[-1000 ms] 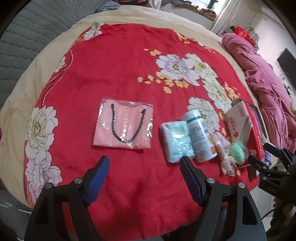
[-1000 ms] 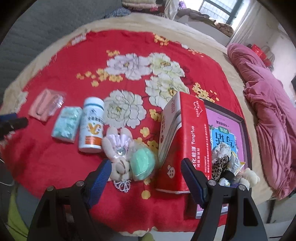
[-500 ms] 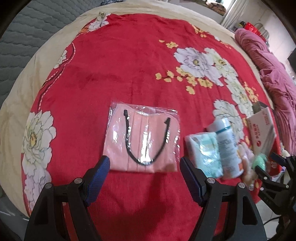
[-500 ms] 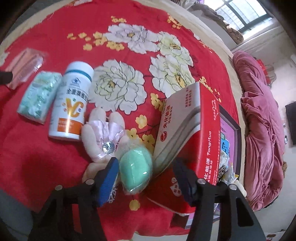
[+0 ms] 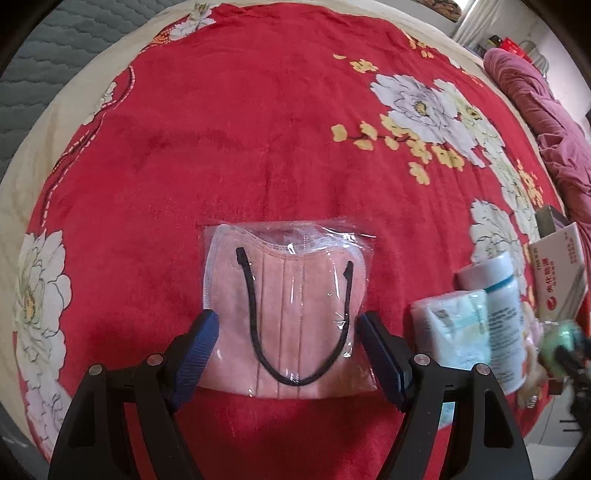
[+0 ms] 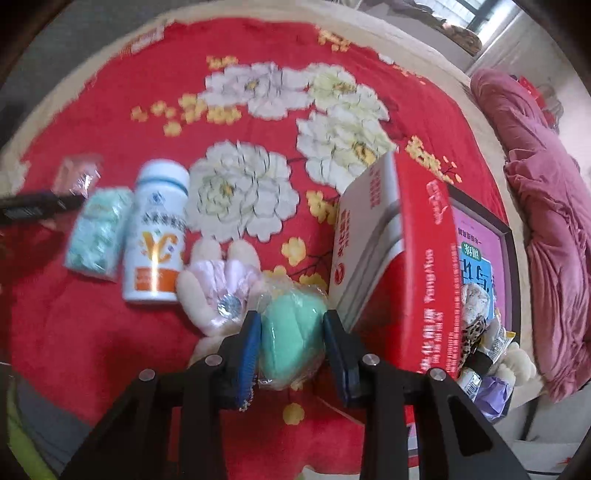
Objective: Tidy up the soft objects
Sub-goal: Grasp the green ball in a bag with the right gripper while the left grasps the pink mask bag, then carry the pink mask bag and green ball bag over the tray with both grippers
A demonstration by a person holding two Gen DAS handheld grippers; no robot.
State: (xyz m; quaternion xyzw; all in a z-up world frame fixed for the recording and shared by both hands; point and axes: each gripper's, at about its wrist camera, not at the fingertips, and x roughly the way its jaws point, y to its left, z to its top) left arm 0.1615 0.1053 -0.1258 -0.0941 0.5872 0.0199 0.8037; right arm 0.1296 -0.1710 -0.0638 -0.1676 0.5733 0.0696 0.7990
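On red floral bed (image 5: 258, 110): right gripper (image 6: 291, 349) fingers just closed, clenched on green sponge (image 6: 291, 343), wrapped, squeezed between pads, beside red box (image 6: 424, 277) and plush (image 6: 218, 291). Likely pinched at middle for secure lift. Left gripper (image 5: 288, 350) fingers released, wide, straddling bagged pink mask (image 5: 288, 314); mask flat on bed between pads, not gripped. Wide spread presumably matches pack width.

A home bedroom: a bed spread with a plush red blanket printed with white peonies (image 5: 258, 129), a rumpled pink quilt (image 6: 546, 229) along its right edge, and a daylit window (image 6: 461, 18) beyond the far corner.
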